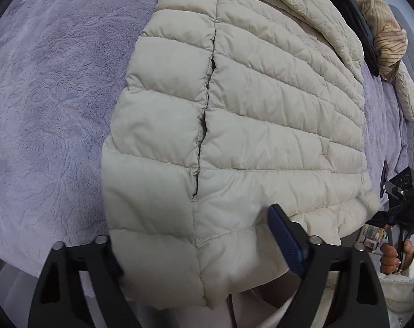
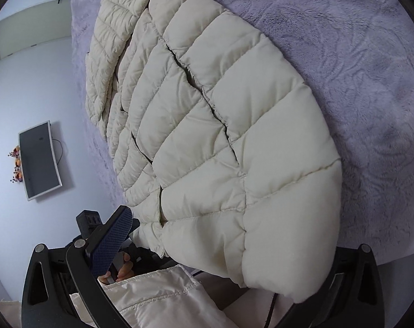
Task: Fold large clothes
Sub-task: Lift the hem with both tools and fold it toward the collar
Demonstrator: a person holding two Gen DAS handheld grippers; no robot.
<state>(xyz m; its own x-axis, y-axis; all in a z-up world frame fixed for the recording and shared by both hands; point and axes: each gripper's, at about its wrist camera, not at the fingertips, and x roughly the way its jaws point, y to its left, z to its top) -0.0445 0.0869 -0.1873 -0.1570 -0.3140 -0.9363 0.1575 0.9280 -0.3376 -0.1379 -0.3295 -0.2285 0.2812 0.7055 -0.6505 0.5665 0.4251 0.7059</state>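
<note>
A cream quilted puffer jacket lies flat on a lilac fleece blanket, front up, with its closed front seam running away from me. Its hem hangs over the bed's near edge. My left gripper is open, its jaws wide apart on either side of the hem's left part, the blue pad on the right. My right gripper is open too, straddling the hem's corner; it also shows in the left wrist view at the jacket's right edge. One sleeve lies folded beside the body.
A tan striped garment and a dark garment lie at the bed's far right. A wall-mounted screen and a white wall are off the bed's side. The person's white jacket is below the grippers.
</note>
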